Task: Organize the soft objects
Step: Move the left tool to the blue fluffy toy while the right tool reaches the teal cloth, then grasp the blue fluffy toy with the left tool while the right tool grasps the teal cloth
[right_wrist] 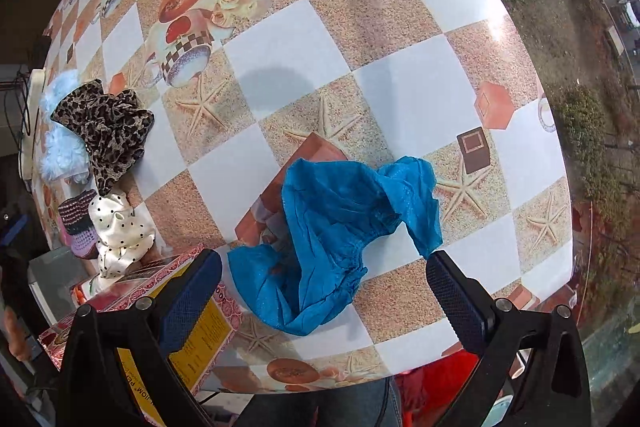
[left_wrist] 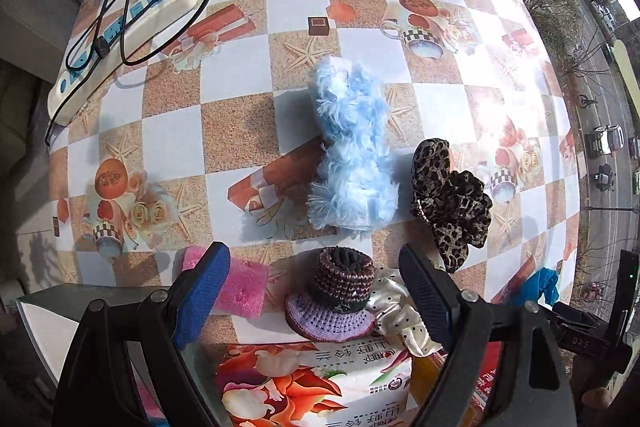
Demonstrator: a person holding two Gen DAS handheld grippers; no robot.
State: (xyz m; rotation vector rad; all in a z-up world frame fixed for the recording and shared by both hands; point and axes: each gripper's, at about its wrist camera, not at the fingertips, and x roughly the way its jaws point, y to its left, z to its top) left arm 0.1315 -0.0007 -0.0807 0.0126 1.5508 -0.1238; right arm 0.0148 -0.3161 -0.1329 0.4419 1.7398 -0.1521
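- Desk point(right_wrist: 420, 99), checkered cloth, glossy: little friction underneath, so soft items likely to slide if pushed rather than pinched.
- Blue crinkled cloth point(right_wrist: 340, 231) at 12 o'clock of the right tongs point(right_wrist: 324, 291), just beyond the tips: thin, limp, featherweight by the look; best pinched at the gathered elastic ridge near 12 o'clock, where folds bunch thick. Right tongs apart, nothing held.
- Fluffy pale-blue piece point(left_wrist: 352, 151) at 12 o'clock of the left tongs point(left_wrist: 316, 291), well beyond the tips: light, squashy, long pile likely slippery; deep bite across the narrow middle advised.
- Leopard scrunchie point(left_wrist: 452, 199) at 1 o'clock in the left view, near the fluffy piece: springy, ruffled, easy to catch anywhere on the frill.
- Crocheted hat point(left_wrist: 336, 299) between the left tips, resting partly on a printed tissue pack point(left_wrist: 312, 375): soft yet shape-keeping; crown the natural hold. Left tongs apart, not closed on it.
- Cream dotted scrunchie point(left_wrist: 396, 311) touching the hat at 3 o'clock: satin, probably slick.
- Pink sponge point(left_wrist: 240, 287) at 9 o'clock, partly hidden by the left pad: compressible.
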